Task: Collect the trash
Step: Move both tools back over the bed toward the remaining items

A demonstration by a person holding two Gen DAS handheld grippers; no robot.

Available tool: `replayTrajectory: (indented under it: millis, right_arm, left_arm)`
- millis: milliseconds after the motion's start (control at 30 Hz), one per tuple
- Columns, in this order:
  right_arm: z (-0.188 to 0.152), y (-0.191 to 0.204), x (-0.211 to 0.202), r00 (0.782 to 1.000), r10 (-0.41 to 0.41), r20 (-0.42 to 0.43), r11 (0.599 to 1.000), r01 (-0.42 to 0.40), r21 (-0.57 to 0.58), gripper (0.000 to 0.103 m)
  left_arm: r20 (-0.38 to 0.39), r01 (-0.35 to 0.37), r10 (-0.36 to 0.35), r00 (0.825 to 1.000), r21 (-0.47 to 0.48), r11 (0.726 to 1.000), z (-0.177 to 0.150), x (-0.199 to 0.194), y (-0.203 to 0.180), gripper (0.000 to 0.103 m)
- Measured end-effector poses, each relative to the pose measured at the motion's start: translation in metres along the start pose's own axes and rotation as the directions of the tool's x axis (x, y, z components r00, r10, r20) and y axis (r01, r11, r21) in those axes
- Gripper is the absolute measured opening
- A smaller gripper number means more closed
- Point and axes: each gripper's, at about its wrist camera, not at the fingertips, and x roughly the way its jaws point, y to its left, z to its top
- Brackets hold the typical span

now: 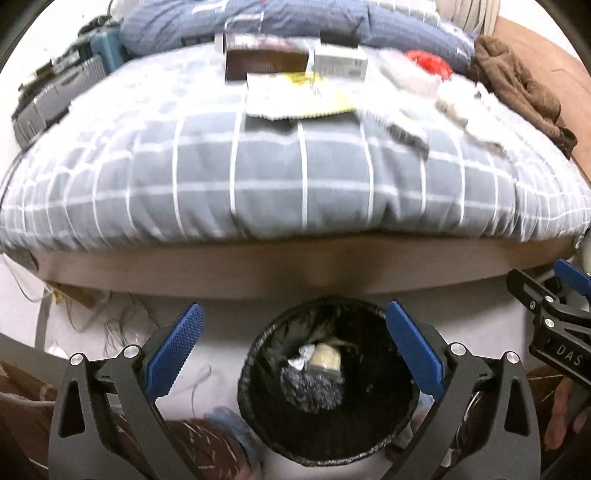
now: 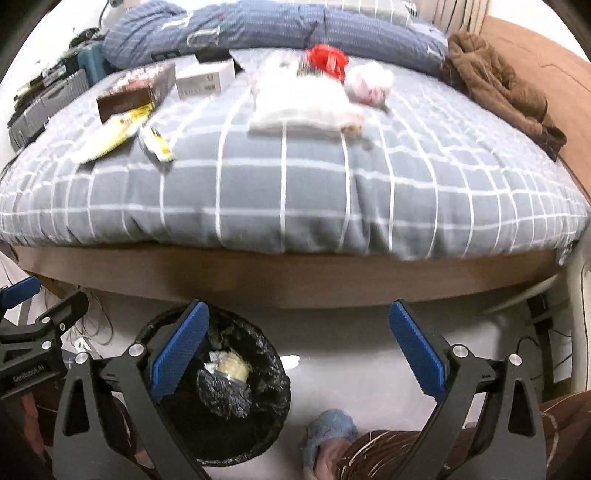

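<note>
A round bin [image 1: 245, 369] lined with a black bag stands on the floor in front of the bed. Inside lie a crumpled grey wad and a yellowish packet [image 1: 325, 360]. My left gripper [image 1: 294, 306] hangs over the bin, open wide, with nothing between its pads. My right gripper [image 2: 299, 305] is open and empty too, over the floor just right of the bin [image 2: 284, 373]. On the bed lie a yellow-white wrapper [image 1: 295, 98], a brown box [image 1: 266, 59], a white box [image 1: 338, 61], a red bag [image 2: 327, 59], a white plastic bag [image 2: 299, 103] and a small wrapper [image 2: 157, 144].
The bed's grey checked cover [image 1: 295, 177] overhangs a wooden frame [image 1: 295, 266]. A brown garment [image 2: 498, 88] lies at the bed's right edge, and a blue quilt [image 2: 258, 26] lies at the back. Grey cases [image 1: 55, 99] stand left. A person's patterned trouser leg [image 2: 388, 454] and blue slipper [image 2: 328, 428] are below.
</note>
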Motion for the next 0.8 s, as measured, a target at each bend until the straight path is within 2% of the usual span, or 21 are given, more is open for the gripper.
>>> replayTrajectory:
  millis: [333, 800]
  right_arm:
    - [0.027, -0.004, -0.033, 0.992, 0.010, 0.129, 1.000, -0.012, 0.016, 0.094]
    - [0.061, -0.017, -0.040, 0.981, -0.002, 0.196, 1.000, -0.003, 0.023, 0.094]
  left_arm:
    - [0.106, 0.027, -0.027, 0.994, -0.006, 1.000, 0.030, -0.034, -0.001, 0.097]
    - [0.137, 0.055, -0.058, 0.989, 0.025, 0.998, 0.069, -0.029, -0.017, 0.097]
